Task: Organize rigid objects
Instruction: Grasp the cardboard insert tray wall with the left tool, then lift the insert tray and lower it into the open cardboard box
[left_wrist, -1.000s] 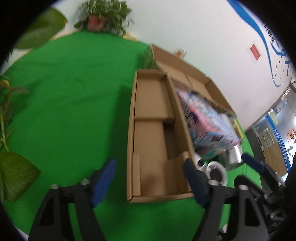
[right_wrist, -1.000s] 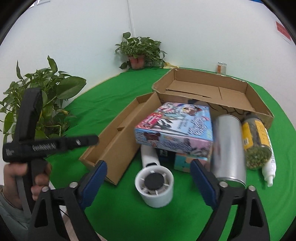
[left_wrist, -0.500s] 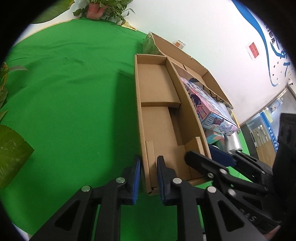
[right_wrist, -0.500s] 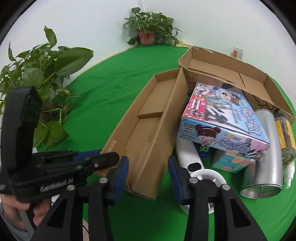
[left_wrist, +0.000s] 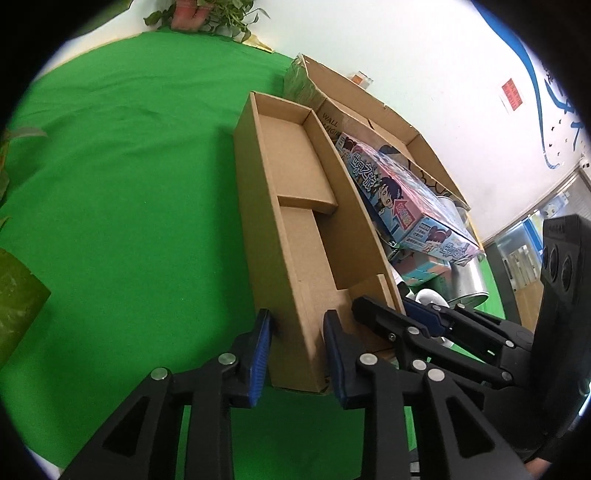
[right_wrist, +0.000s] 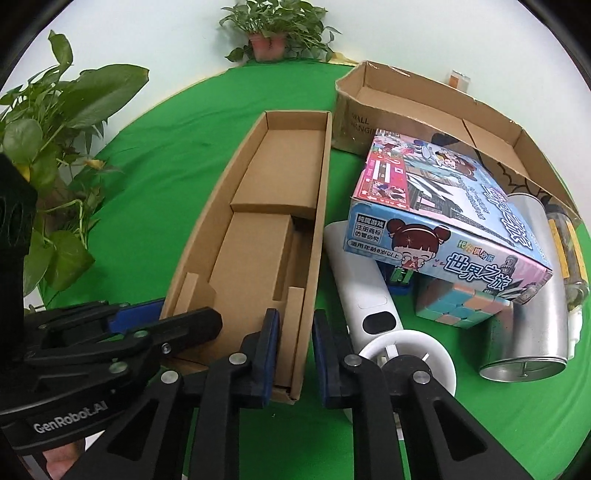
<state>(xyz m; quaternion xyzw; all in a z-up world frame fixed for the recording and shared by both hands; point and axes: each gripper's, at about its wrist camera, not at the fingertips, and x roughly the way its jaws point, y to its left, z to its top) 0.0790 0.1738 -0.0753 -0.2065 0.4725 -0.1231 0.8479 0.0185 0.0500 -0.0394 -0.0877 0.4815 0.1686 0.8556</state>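
On the green cloth (right_wrist: 177, 155) lies a long, narrow cardboard tray (right_wrist: 258, 236), its long axis running away from both cameras toward the far potted plant (right_wrist: 273, 33). Only the right wrist view shows what sits to the tray's right — a white handheld fan (right_wrist: 369, 299), a colourful game box (right_wrist: 443, 214) propped over a pastel puzzle cube (right_wrist: 461, 306), a metal can (right_wrist: 532, 295) and a leafy plant (right_wrist: 55, 140) at left. The left wrist view hides most of these behind the tray's wall.

The left gripper (left_wrist: 297, 350) is pinched on the tray's near left wall, its jaws having just eased a little wider. The right gripper (right_wrist: 294, 358) has just been closing and is clamped on the near right wall — one pad inside, one outside.
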